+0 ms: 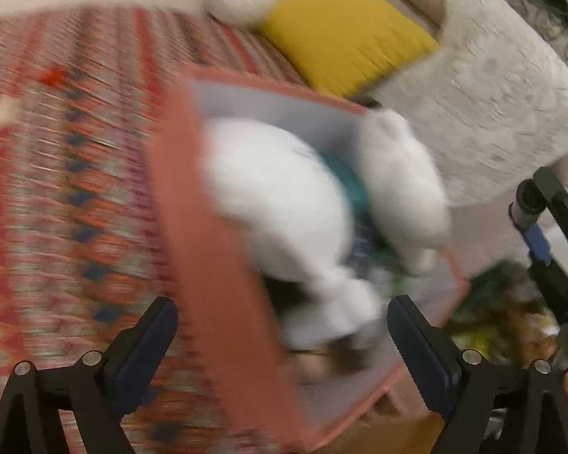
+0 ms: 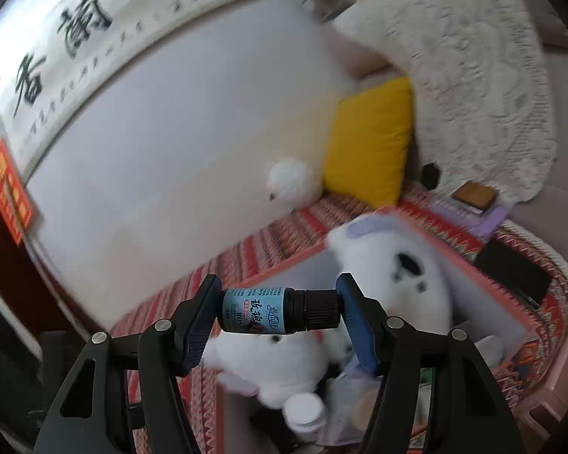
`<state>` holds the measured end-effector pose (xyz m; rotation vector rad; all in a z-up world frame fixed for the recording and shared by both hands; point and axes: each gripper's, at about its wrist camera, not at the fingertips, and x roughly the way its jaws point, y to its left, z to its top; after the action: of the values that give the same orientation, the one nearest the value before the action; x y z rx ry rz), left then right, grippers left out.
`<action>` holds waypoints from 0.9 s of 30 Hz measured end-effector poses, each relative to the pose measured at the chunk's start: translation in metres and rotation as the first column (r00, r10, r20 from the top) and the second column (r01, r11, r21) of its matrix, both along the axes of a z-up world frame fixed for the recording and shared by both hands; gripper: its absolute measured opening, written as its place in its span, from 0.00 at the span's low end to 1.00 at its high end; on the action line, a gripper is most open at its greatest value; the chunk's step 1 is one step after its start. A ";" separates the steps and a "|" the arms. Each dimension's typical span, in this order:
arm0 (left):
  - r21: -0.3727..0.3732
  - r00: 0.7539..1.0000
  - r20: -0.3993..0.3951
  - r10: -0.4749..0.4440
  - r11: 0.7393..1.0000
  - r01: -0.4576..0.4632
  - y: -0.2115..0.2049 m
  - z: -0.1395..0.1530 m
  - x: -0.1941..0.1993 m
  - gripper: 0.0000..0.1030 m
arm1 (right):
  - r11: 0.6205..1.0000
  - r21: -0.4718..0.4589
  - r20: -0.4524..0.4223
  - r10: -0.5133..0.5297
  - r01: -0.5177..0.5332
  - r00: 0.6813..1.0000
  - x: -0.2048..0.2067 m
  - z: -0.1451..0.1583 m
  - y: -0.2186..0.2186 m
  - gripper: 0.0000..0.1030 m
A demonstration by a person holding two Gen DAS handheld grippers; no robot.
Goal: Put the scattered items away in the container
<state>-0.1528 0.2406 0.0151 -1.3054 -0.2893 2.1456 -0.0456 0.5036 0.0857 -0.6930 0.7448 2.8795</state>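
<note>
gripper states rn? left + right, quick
Left tongs: open, nothing between the fingers, pointed at the pink box.
Right tongs: shut on the small dark bottle with a blue label, held sideways, end to end.

white plush toy (image 1: pixel 284 204), pink box (image 1: pixel 208 249)

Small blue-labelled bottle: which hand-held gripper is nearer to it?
Right. The right hand-held gripper clamps the bottle end to end above the pink box; the left hand-held gripper is open, with no bottle in its view.
</note>
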 end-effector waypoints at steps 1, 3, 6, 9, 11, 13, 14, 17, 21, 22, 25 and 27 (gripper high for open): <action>-0.014 1.000 -0.019 0.020 1.000 -0.020 -0.004 0.002 0.005 0.91 | 0.999 0.034 0.039 -0.036 0.035 0.999 -0.006 -0.004 -0.004 0.85; -0.033 0.998 -0.043 0.046 0.998 -0.048 -0.021 0.005 0.016 0.91 | 0.988 0.075 0.060 -0.141 0.137 0.988 -0.005 -0.006 -0.006 0.89; -0.069 0.993 -0.096 0.075 0.994 -0.082 -0.066 0.014 0.038 0.92 | 0.974 0.096 -0.009 -0.203 0.203 0.979 0.013 0.015 -0.014 0.89; -0.107 0.972 -0.198 0.125 0.983 -0.148 -0.083 0.033 0.060 0.96 | 0.957 0.141 -0.106 -0.240 0.254 0.965 0.033 0.039 -0.036 0.93; -0.125 0.948 -0.269 0.168 0.970 -0.208 -0.099 0.046 0.079 0.98 | 0.941 0.181 -0.176 -0.254 0.285 0.951 0.047 0.056 -0.058 0.95; -0.131 0.910 -0.354 0.216 0.952 -0.276 -0.118 0.060 0.098 0.99 | 0.930 0.217 -0.242 -0.245 0.298 0.939 0.060 0.070 -0.085 0.99; -0.130 0.890 -0.391 0.237 0.942 -0.308 -0.126 0.066 0.108 0.99 | 0.926 0.233 -0.268 -0.232 0.297 0.935 0.066 0.077 -0.100 1.00; -0.130 0.827 -0.484 0.284 0.912 -0.390 -0.150 0.082 0.136 0.99 | 0.916 0.302 -0.306 -0.167 0.262 0.937 0.080 0.087 -0.148 1.00; -0.152 0.747 -0.578 0.329 0.856 -0.494 -0.181 0.095 0.171 1.00 | 0.908 0.384 -0.285 -0.059 0.170 0.957 0.096 0.065 -0.212 1.00; -0.159 0.732 -0.592 0.337 0.841 -0.517 -0.188 0.095 0.178 1.00 | 0.908 0.399 -0.261 -0.025 0.131 0.965 0.099 0.054 -0.228 1.00; -0.169 0.694 -0.618 0.369 0.800 -0.576 -0.208 0.095 0.194 1.00 | 0.913 0.409 -0.172 0.071 0.006 0.983 0.102 0.028 -0.268 1.00; -0.165 0.672 -0.627 0.395 0.775 -0.610 -0.219 0.094 0.204 1.00 | 0.914 0.400 -0.120 0.122 -0.064 0.985 0.106 0.017 -0.293 1.00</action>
<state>0.0509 0.0216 0.1092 -0.7275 0.0036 3.0879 0.0607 0.2105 0.1027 -0.4843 0.1252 3.0488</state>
